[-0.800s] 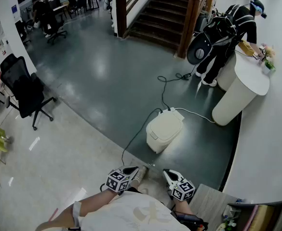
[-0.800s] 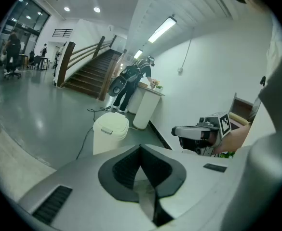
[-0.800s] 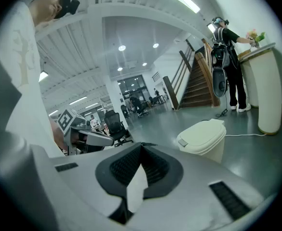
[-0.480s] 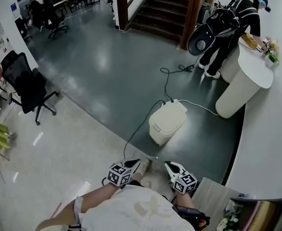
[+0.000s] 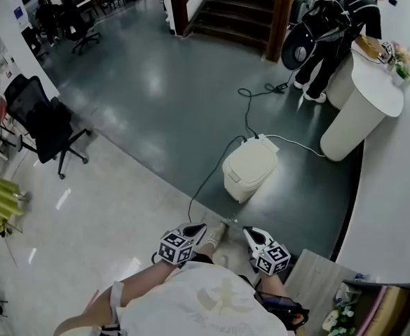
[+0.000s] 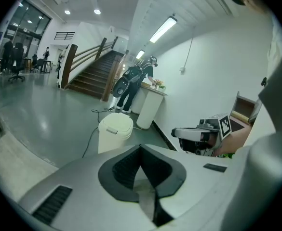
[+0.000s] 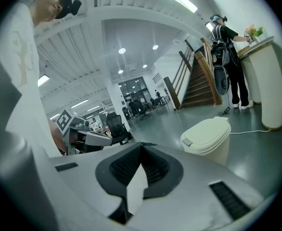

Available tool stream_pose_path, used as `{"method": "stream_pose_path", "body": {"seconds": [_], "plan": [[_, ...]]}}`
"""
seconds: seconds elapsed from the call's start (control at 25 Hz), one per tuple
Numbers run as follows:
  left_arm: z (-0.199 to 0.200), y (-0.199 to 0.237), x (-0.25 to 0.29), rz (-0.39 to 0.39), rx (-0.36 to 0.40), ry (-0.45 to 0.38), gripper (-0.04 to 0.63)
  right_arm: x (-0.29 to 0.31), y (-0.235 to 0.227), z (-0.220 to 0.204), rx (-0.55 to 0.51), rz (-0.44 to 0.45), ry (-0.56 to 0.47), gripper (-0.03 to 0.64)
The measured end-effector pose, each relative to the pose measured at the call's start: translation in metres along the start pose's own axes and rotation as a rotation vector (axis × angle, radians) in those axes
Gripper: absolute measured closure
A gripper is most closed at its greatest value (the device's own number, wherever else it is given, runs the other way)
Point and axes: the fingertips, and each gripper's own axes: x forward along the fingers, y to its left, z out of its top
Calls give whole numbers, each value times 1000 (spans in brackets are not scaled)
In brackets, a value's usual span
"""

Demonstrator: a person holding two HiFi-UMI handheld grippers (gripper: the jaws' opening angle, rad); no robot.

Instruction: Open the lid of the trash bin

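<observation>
At frame centre, on the dark floor: trash bin [image 5: 250,168], lid down | lower centre: left hand-held gripper [image 5: 190,234], right hand-held gripper [image 5: 256,239], both clenched, empty | likely carried low because bin stands well ahead

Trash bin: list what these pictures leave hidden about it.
- Inside of the bin: all views, the shut lid covers it.
- Bin base: in the left gripper view the left tool covers it with its own body; in the right gripper view the right tool does the same.
- Catch on the lid front: head view, too small to make out.
</observation>
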Motion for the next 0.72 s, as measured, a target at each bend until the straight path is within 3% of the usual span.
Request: {"method": "stream_pose_path", "body": {"seconds": [0.72], "plan": [[-15, -4, -14, 8, -31, -10, 588, -2, 17, -9, 3, 13, 26, 612]]}}
